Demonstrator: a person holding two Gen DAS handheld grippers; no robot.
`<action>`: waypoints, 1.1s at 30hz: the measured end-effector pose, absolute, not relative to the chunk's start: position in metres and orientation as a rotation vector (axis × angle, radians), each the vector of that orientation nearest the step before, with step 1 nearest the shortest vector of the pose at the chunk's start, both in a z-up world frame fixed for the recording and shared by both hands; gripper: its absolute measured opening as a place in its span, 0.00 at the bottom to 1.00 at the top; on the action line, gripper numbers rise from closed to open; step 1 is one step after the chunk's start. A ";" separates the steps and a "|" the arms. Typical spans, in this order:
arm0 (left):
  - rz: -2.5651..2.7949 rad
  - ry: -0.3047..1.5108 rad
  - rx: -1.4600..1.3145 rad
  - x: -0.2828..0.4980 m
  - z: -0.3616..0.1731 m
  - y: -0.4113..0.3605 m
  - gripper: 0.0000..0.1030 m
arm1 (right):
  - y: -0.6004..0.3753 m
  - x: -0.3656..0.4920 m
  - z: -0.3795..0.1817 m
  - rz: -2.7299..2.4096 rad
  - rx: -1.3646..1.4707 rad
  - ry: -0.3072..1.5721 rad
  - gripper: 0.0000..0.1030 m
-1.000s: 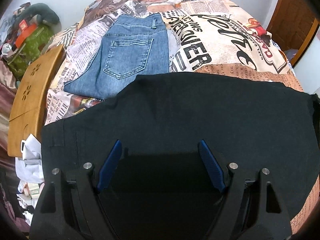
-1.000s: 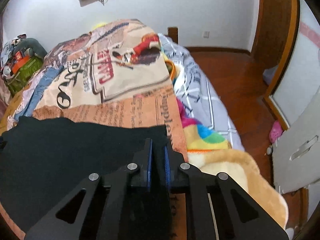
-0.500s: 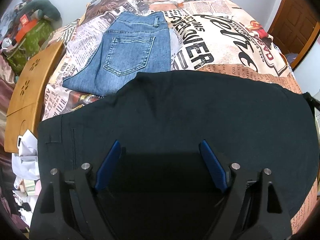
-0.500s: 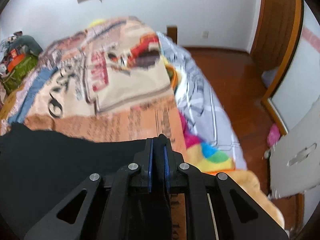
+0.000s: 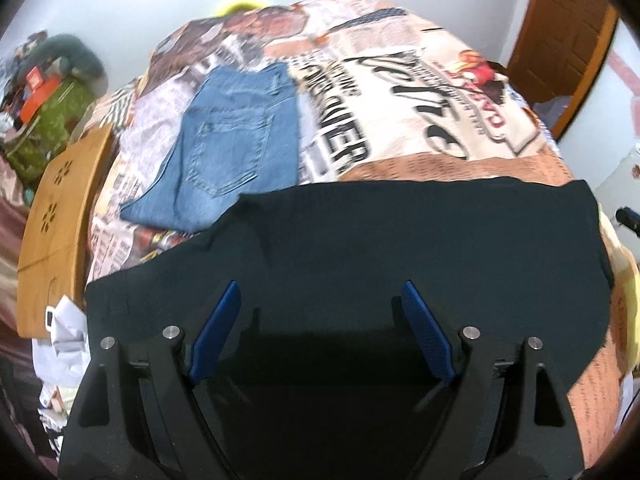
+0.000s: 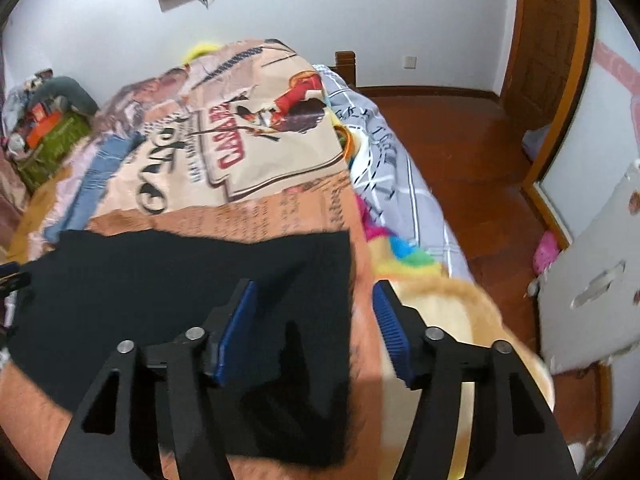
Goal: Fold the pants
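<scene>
The black pants (image 5: 400, 248) lie spread flat across the near part of the bed; they also show in the right wrist view (image 6: 180, 280). My left gripper (image 5: 320, 292) is open and empty, just above the middle of the black cloth. My right gripper (image 6: 314, 292) is open and empty, over the right edge of the pants, one finger (image 6: 236, 328) above the cloth and the other (image 6: 394, 336) above the bedspread.
Folded blue jeans (image 5: 236, 144) lie farther back on the printed bedspread (image 5: 420, 92). A wooden board (image 5: 56, 232) leans at the bed's left side. Right of the bed are a wooden floor (image 6: 472, 152), a door (image 6: 548, 40) and a white panel (image 6: 592, 276).
My right gripper was shut on the pants' edge and has now opened and let the cloth go. The left gripper has stayed open and lifted slightly back.
</scene>
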State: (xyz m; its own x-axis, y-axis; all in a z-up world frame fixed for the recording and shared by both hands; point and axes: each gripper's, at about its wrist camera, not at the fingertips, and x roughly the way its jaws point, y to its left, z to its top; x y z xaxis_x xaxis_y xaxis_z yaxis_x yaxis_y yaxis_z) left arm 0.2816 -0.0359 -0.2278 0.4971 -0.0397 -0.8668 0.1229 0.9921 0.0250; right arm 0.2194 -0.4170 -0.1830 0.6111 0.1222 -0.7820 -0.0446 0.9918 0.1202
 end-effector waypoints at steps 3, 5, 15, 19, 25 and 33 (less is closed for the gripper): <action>-0.126 1.037 0.136 0.276 -0.226 -0.053 0.80 | -0.415 0.195 -0.184 0.128 0.159 0.924 0.59; -0.148 1.046 0.158 0.272 -0.230 -0.063 0.80 | -0.411 0.181 -0.190 0.141 0.189 0.946 0.59; -0.173 1.075 0.197 0.267 -0.246 -0.082 0.83 | -0.417 0.141 -0.233 0.170 0.535 1.024 0.59; -0.174 1.079 0.186 0.269 -0.248 -0.083 0.85 | -0.421 0.150 -0.250 0.136 0.594 1.055 0.59; -0.178 1.086 0.174 0.273 -0.249 -0.084 0.89 | -0.428 0.156 -0.263 0.133 0.684 1.031 0.59; -0.187 1.083 0.175 0.278 -0.251 -0.089 0.90 | -0.432 0.168 -0.262 0.079 0.633 0.979 0.30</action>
State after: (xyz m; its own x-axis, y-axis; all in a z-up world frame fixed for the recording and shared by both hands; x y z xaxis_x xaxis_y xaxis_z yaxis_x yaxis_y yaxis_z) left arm 0.2779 -0.0888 -0.2514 0.4559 -0.0653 -0.8877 0.2365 0.9703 0.0501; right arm 0.1683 -0.4324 -0.2621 0.5704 0.3385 -0.7484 0.2134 0.8188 0.5329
